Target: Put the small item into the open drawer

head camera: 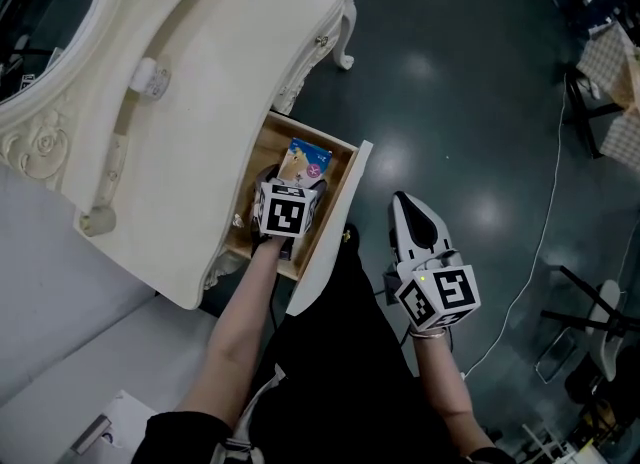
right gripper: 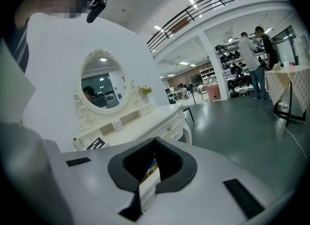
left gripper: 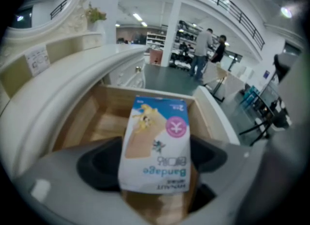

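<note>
Hanging over the open drawer (head camera: 272, 144) in the head view, the left gripper (head camera: 287, 184) holds the bandage packet (head camera: 304, 163) just past its marker cube, with the packet's far end toward the drawer's back wall. The drawer juts from the white dressing table (head camera: 200, 72), and its front panel (head camera: 330, 232) is close to the person's body. The right gripper (head camera: 404, 204) hangs well apart to the right, over dark floor, so the left is the one placed for the drop.

In the left gripper view the packet (left gripper: 157, 146) sits clamped between the dark pads (left gripper: 97, 163), its long axis running straight ahead along the jaws. The wooden drawer (left gripper: 94, 122) lies beneath and beyond it. Walls close in on both sides and at the far end. The packet looks to fit within them, so I judge that lowering and letting go would do it, since the free room is mostly downward.

In the right gripper view the right gripper (right gripper: 152, 166) has its jaws drawn together with nothing in them, pointing toward the dressing table (right gripper: 145, 122).
</note>
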Available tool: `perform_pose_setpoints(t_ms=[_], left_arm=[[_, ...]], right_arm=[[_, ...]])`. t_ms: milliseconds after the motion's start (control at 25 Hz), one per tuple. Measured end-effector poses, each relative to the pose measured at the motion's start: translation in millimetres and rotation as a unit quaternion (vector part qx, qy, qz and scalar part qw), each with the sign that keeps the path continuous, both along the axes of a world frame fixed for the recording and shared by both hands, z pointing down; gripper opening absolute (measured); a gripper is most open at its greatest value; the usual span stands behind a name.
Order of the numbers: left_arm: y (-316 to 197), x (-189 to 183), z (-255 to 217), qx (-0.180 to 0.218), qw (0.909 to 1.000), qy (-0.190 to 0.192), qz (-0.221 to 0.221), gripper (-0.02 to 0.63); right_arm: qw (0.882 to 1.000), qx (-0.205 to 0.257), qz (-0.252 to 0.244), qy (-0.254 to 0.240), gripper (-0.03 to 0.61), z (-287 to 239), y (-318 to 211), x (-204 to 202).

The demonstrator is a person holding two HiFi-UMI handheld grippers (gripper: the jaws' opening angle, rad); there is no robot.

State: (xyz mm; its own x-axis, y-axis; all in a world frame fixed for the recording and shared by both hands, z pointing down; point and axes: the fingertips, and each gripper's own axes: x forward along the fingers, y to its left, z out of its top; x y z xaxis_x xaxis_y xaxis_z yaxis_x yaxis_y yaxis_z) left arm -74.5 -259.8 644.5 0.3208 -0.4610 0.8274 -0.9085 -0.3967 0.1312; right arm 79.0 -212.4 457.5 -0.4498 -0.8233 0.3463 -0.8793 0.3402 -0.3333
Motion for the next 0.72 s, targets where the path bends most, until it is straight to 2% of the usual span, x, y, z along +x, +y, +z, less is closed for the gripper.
perform_pose_setpoints(t_ms=[520, 720], left_arm=[[4, 5, 36, -0.050, 0.9985, -0.021, 0.006, 0.437], [1, 6, 40, -0.053, 0.9981, -0.030, 0.005, 0.437]], right_arm=[[1.000, -0.011, -0.003, 0.002, 0.005, 7, 1, -4], [1.000, -0.012, -0.005, 0.003, 0.005, 8, 3, -3]])
